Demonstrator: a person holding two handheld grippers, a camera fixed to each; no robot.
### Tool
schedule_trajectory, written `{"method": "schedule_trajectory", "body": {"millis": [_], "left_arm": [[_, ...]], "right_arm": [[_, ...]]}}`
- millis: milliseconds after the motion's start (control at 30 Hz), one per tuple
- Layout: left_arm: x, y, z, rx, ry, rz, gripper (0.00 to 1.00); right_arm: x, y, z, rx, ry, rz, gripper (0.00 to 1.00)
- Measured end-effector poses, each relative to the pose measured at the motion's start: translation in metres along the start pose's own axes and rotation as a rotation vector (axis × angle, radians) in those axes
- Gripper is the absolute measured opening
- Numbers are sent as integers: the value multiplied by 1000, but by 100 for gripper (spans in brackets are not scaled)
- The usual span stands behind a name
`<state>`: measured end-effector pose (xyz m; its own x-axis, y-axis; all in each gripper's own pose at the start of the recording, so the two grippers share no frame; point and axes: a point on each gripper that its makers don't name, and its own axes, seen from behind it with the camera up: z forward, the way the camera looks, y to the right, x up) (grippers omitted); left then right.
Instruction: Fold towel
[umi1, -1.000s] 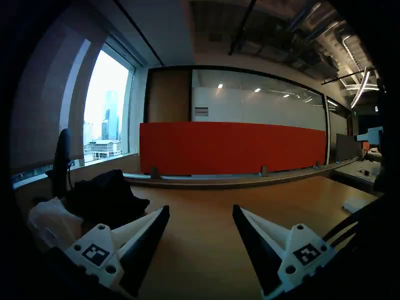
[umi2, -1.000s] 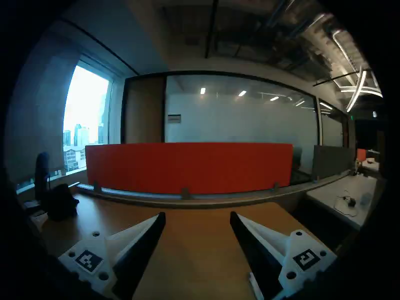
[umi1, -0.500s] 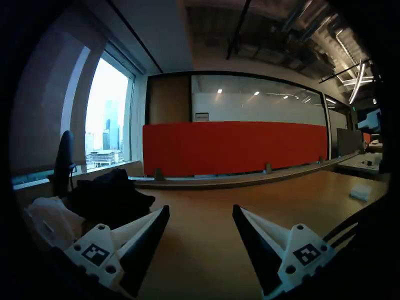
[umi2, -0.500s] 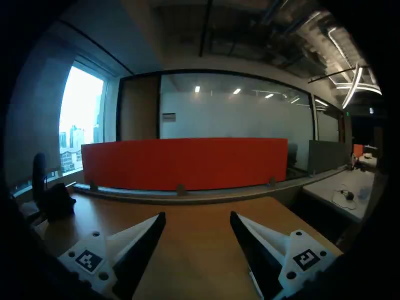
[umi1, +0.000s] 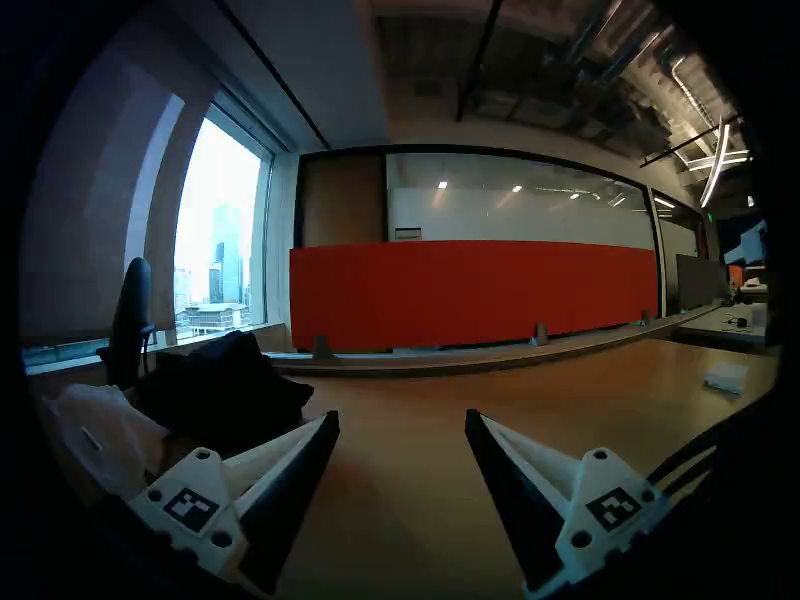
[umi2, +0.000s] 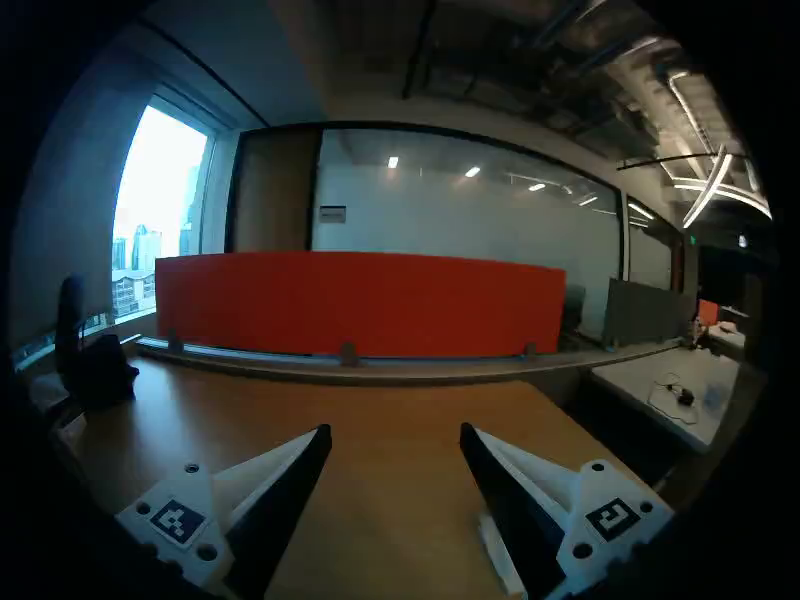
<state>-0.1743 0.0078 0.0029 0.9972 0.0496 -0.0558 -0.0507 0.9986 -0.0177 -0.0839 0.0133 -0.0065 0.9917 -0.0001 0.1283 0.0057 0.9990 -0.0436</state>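
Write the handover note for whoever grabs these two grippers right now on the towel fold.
Left tongs: open, holding nothing, above the wooden desk.
Right tongs: open, holding nothing, above the same desk.
Things: a black cloth heap lies on the desk to the left in the left gripper view, with a white crumpled bundle beside it. I cannot tell which of them is the towel.
Done: nothing grasped, nothing folded.
Left: find the towel, spread it flat on the desk, fold it.
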Motion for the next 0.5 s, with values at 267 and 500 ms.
{"method": "schedule_trajectory", "body": {"millis": [267, 500], "left_arm": [[-8, -2, 0, 7, -6, -12, 93], [-11, -4, 2, 10, -11, -25, 93]], "right_arm": [[-1, -1, -1, 8, -5, 0, 100], [-1, -2, -1, 16, -9, -15, 100]]}}
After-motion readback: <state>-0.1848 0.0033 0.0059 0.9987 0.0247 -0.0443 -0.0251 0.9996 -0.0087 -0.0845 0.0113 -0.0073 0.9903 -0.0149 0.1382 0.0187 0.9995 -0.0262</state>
